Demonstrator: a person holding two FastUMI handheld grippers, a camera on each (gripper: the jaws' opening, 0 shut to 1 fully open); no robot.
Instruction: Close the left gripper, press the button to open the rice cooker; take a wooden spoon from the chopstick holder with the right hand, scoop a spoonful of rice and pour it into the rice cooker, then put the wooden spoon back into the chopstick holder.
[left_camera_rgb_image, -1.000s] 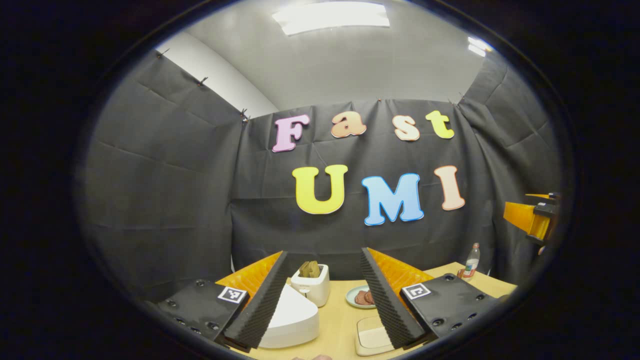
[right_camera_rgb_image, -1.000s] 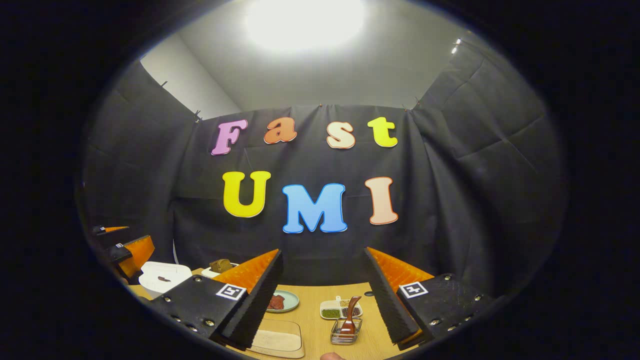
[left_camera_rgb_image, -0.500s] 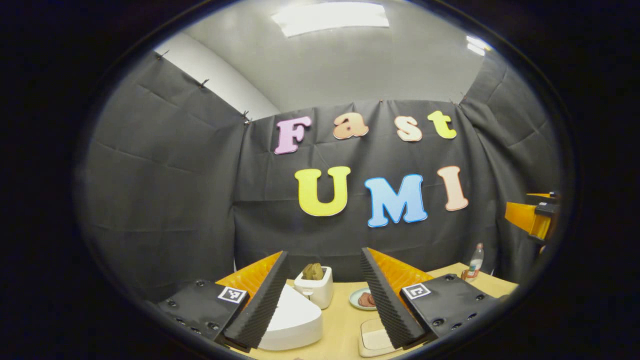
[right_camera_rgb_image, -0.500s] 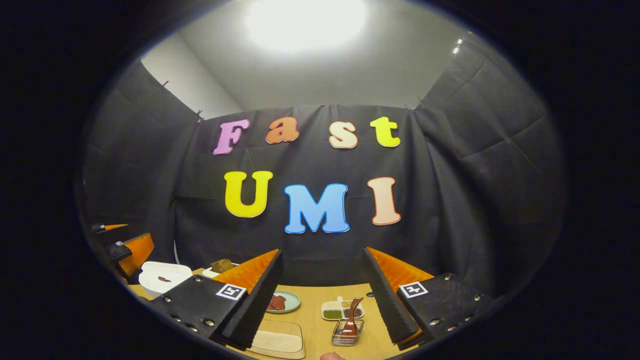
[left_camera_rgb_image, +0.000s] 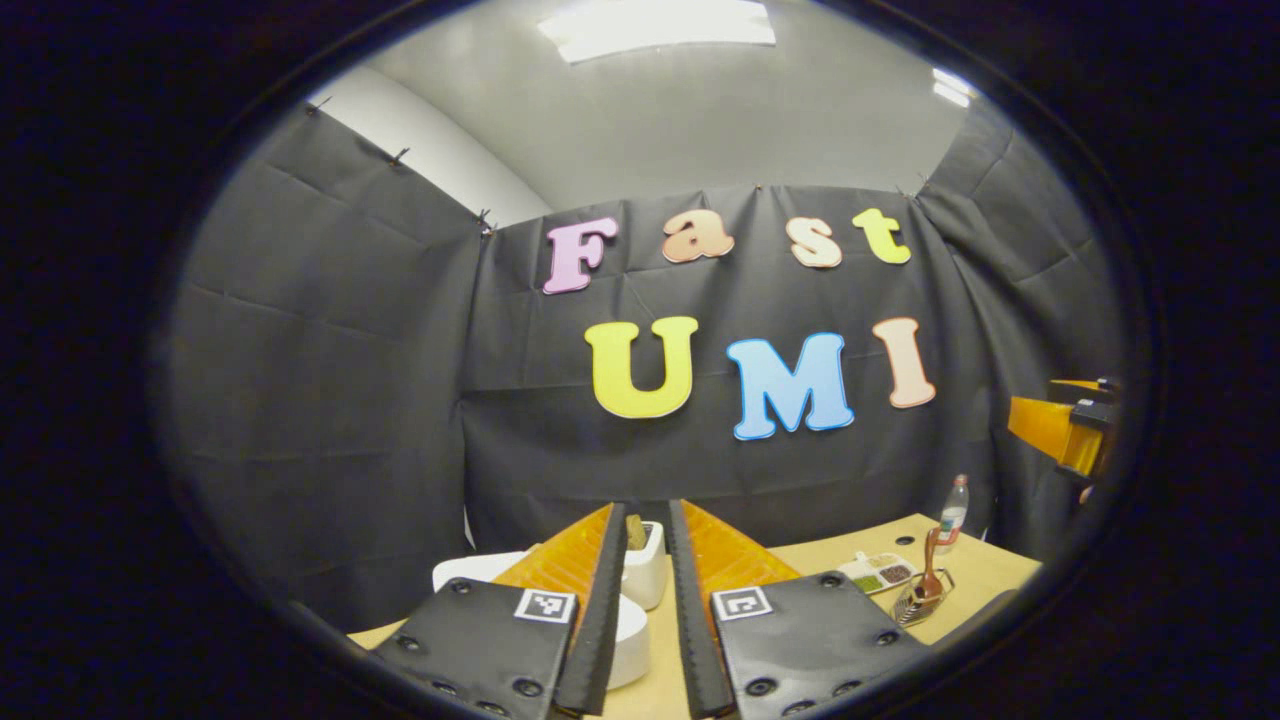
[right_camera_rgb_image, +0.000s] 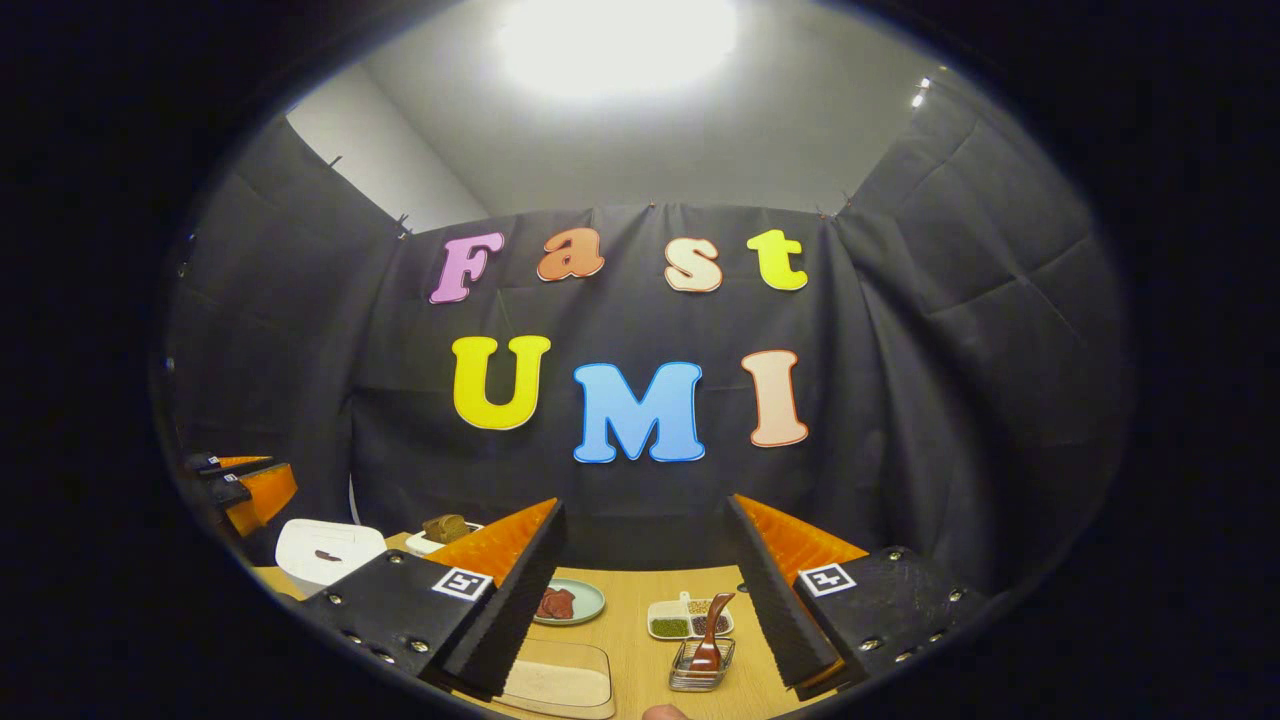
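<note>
Glaring ceiling light (right_camera_rgb_image: 615, 40) (fisheye-warped edges)

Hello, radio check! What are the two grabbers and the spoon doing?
Left gripper shut, above rice cooker, lid down. Right gripper open. Wooden spoon in chopstick holder.

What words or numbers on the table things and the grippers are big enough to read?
No text here can be read.
Bottle label: too small and blurred.
Dark mark on the rice cooker: too small to tell.
Square markers on the left hand-held gripper and the right hand-held gripper: black-and-white patterns, no words.
</note>
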